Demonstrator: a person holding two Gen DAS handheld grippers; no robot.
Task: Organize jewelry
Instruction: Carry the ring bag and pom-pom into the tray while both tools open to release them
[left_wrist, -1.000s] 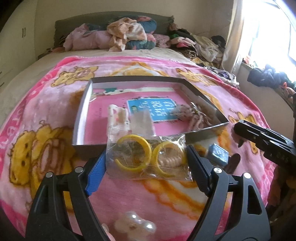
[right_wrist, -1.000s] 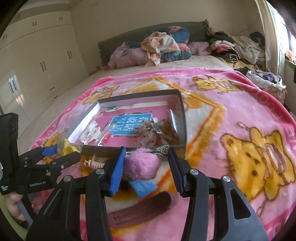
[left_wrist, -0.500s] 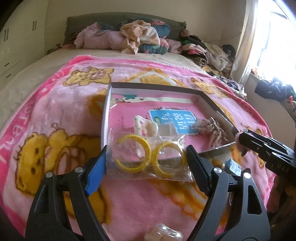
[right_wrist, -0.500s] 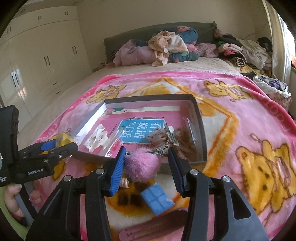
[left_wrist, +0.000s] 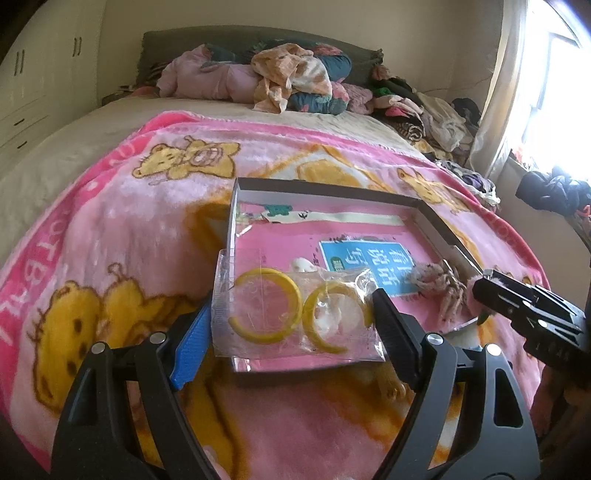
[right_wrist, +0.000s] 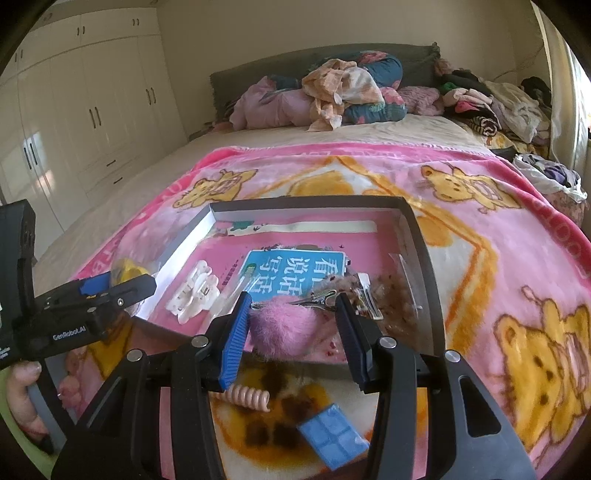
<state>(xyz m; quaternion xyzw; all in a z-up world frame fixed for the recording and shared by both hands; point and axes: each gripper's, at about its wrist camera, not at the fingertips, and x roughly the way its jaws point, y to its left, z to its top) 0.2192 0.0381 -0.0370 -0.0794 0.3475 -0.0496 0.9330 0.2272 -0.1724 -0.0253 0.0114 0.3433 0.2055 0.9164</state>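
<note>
On a bed's pink bear blanket (left_wrist: 110, 229) sits a shallow open box (left_wrist: 325, 192). The left gripper (left_wrist: 291, 321) has its jaws clamped on a clear bag of yellow hoops (left_wrist: 291, 314) over the box's near left corner. The right gripper (right_wrist: 291, 332) grasps a pink pom-pom clip (right_wrist: 284, 328) above the box's near edge.

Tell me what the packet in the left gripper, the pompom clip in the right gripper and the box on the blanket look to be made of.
Packet: thin clear plastic film, glossy and creased; the yellow rings inside look like smooth hard plastic.
Pompom clip: fluffy pink fur, probably synthetic, on a shiny metal-looking toothed clip.
Box: likely cardboard, with thin straight walls, dark outside and pale inside.
</note>
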